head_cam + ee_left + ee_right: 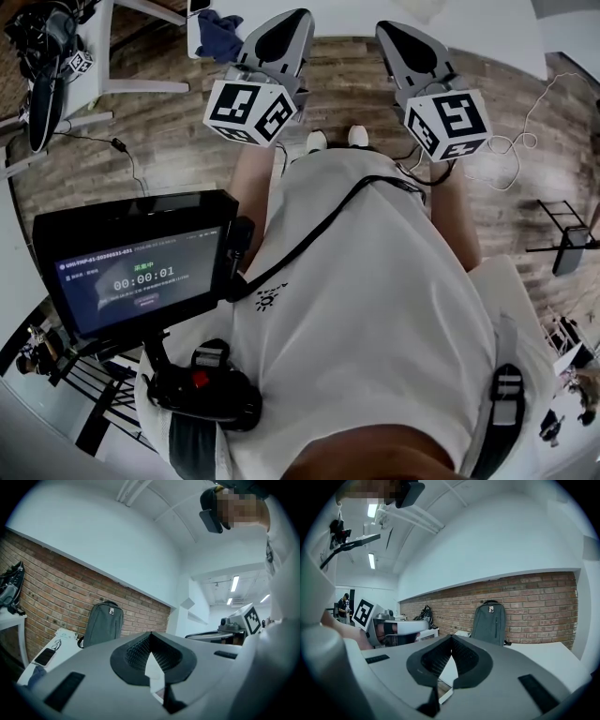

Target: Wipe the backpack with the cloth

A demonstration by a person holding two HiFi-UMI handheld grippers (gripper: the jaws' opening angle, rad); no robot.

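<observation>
— Against the brick wall [534,602], what stands?
— One backpack [489,623], upright on the white counter [543,653], closed. One blue cloth [220,36] lies at the counter's edge. Jaws together, empty, on left hand-held gripper [150,634] and right hand-held gripper [451,638].

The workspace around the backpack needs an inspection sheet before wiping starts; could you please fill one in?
Surface: white table set against a brick wall.
Job's things: grey backpack upright on the table, leaning on the wall; blue cloth crumpled near the table's edge, untouched.
Clutter: dark phone and white packet beside the backpack.
Grippers: left gripper and right gripper both shut, nothing between the jaws, held short of the table.
Cables: white cable and black cable loose on the wooden floor.
Surroundings: side table with dark gear; a person far off.
</observation>
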